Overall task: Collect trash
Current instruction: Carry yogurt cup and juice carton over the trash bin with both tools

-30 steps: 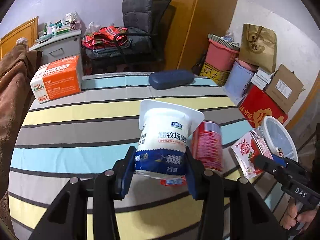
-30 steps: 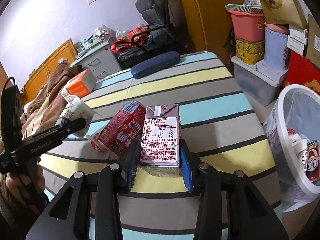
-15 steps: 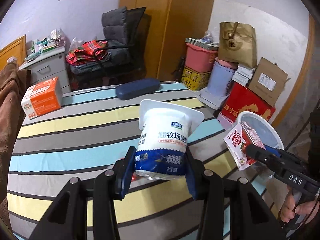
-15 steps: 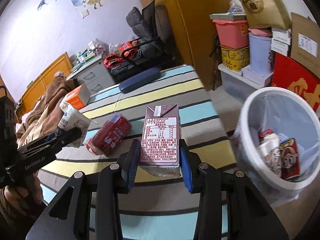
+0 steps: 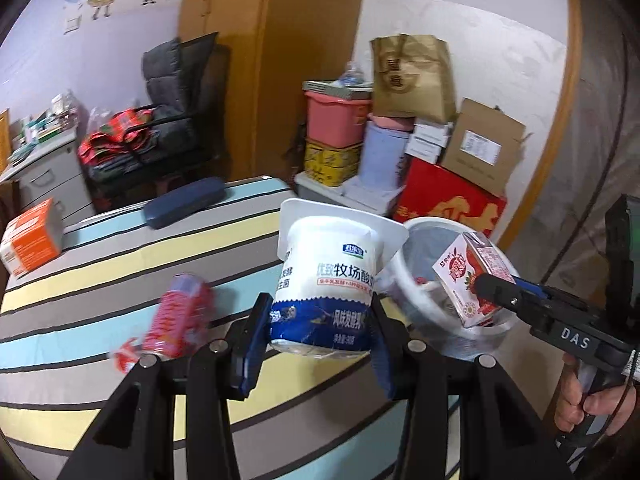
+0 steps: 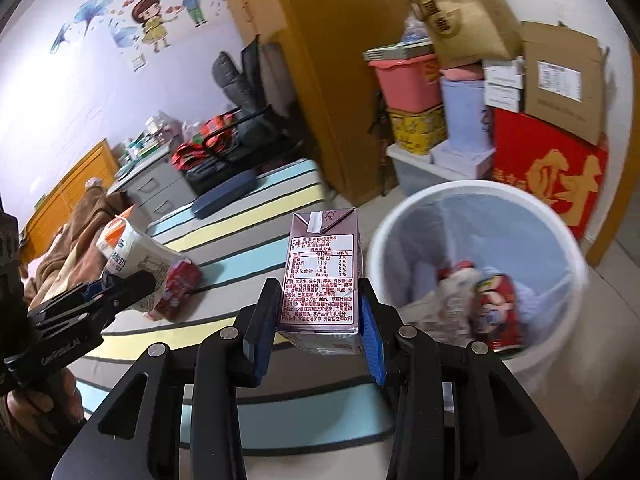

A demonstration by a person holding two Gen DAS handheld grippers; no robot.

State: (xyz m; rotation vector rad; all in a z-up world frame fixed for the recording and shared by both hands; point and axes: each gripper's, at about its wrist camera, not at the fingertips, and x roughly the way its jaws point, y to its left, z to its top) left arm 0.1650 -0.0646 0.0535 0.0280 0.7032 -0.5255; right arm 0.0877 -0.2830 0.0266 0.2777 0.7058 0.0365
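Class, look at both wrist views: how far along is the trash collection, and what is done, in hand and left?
Done: the white bin already holds some wrappers. In hand: the left tool grips a yogurt cup and the right tool a drink carton, both near the bin, neither dropped in. Left: a red can lies on the striped bed.

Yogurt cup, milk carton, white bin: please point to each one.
yogurt cup (image 5: 332,280), left wrist view, on its printed label.
milk carton (image 6: 320,276), right wrist view, on its nutrition panel.
white bin (image 6: 472,192), right wrist view, on its far rim.
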